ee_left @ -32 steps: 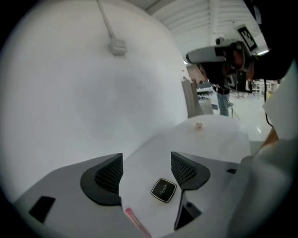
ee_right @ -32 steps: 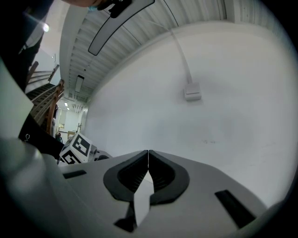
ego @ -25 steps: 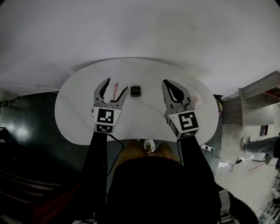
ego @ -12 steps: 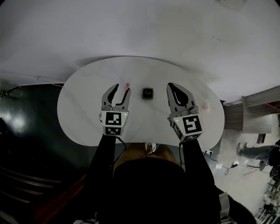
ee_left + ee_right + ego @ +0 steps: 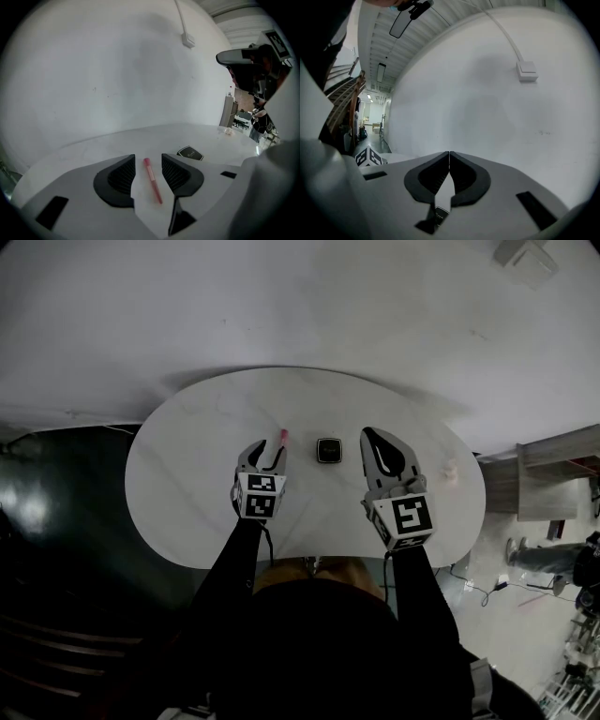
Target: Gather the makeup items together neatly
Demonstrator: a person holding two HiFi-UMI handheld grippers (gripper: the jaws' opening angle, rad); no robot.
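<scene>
Worn: long black sleeves [image 5: 232, 563], dark top [image 5: 319, 643]. Both left gripper [image 5: 266, 452] and right gripper [image 5: 368, 435]: pale grey shells, black ribbed pads [image 5: 123, 176], white cubes [image 5: 405, 517] with black square markers.

The white oval table [image 5: 178, 474] is mostly bare, and its left half and near edge leave wide room to pass. A pink makeup stick [image 5: 152, 185] lies between the jaws of the left gripper [image 5: 267, 448], which have just been closing, with a thin gap left on either side of it. A black compact [image 5: 328, 450] sits in the lane between that gripper and the right gripper [image 5: 371, 434] (jaws together, nothing between them). A small pale item [image 5: 452, 472] lies near the right rim. A wall [image 5: 300, 306] rises behind the far edge.
</scene>
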